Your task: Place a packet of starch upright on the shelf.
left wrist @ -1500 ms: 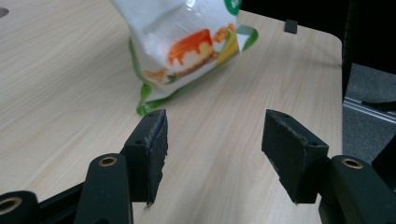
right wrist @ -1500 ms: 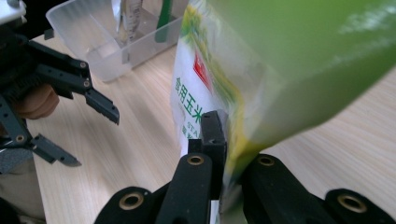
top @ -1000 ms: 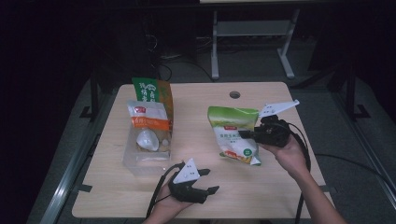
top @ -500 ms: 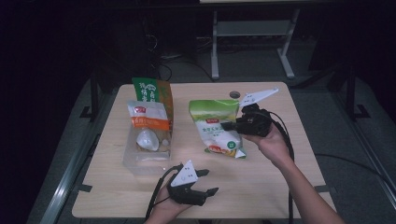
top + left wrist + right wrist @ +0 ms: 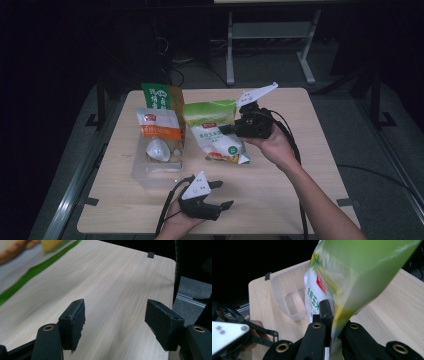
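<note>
My left gripper [image 5: 220,195]: black body, grey three-cornered plate on top, black cable trailing behind. Jaws: black blocks with worn pad edges, brass-ringed pivot holes. My right gripper [image 5: 225,131]: same black build, pale plate with two screws, black linkage arms, black cable. Forearms bare, no sleeves.

**A Bright Table in a Dark Room**

A light wooden table [image 5: 320,165] stands in the middle of the room. Its top is pale with soft wood lines, and its corners are rounded. Light falls on the table, but all around it the room is very dark. The floor [image 5: 360,120] is grey. Behind the far edge of the table stands a grey metal frame [image 5: 270,35] with two legs and flat feet. A thin black cable [image 5: 380,175] lies on the floor at the right.
</note>
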Demonstrator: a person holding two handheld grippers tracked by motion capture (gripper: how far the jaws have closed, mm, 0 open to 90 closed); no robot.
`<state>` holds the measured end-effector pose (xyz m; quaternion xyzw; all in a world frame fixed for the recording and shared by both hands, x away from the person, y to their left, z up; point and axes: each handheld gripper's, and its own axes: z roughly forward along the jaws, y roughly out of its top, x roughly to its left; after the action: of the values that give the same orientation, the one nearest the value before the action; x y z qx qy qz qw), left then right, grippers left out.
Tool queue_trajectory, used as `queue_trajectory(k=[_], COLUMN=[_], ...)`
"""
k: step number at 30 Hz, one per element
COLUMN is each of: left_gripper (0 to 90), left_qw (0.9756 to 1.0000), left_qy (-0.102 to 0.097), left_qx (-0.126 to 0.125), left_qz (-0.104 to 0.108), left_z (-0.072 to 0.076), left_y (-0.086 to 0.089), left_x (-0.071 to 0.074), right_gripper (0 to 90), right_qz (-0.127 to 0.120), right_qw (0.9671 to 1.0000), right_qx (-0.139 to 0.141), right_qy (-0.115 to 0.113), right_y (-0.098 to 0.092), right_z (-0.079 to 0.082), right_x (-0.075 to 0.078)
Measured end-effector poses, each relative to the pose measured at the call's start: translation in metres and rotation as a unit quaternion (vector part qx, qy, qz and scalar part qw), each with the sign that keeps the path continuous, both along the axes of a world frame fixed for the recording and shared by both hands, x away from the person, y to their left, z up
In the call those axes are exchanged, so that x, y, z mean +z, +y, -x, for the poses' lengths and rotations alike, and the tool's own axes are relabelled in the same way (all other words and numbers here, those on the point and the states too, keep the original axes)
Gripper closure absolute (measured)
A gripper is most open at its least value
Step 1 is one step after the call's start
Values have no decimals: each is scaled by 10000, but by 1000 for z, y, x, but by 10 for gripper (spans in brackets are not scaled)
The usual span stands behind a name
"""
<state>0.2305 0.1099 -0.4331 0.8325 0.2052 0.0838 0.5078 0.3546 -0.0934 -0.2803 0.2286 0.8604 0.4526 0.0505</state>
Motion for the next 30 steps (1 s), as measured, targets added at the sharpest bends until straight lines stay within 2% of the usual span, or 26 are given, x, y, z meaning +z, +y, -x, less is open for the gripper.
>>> queue_trajectory(k=[2, 3, 11, 14, 16, 19, 23, 25, 26, 30], left_gripper=[318, 317, 318, 318, 318, 318, 317, 317, 317, 317], left_qw=[10000, 10000, 9999, 10000, 10000, 10000, 10000, 9999, 10000, 10000], left_qy=[73, 43, 19, 12, -61, -70, -49, -40, -80, -68], left_qx=[14, -1, 41, 14, -27, 8, 26, 43, 9, -27], left_qz=[59, 11, 101, 38, -16, 70, 57, 116, 34, -10], left_z=[1, 1, 5, 6, 6, 7, 8, 9, 9, 12], left_y=[0, 0, 3, 5, 7, 8, 11, 12, 14, 18], left_x=[0, 0, 1, 2, 3, 4, 4, 3, 4, 3], right_gripper=[897, 897, 897, 897, 897, 897, 897, 897, 897, 897], right_qz=[3, -5, 48, 56, 43, 38, 29, 22, 12, -23], right_qw=[10000, 9999, 9992, 9987, 9984, 9979, 9971, 9968, 9965, 9963], right_qx=[78, 101, 348, 455, 511, 607, 725, 772, 804, 849], right_qy=[-59, -78, -179, -217, -216, -243, -241, -204, -217, -156], right_y=[6, 9, 37, 49, 58, 73, 92, 101, 105, 120], right_z=[0, 0, 2, 2, 2, 2, 2, 2, 1, 0], right_x=[5, 7, 20, 23, 26, 29, 29, 29, 28, 26])
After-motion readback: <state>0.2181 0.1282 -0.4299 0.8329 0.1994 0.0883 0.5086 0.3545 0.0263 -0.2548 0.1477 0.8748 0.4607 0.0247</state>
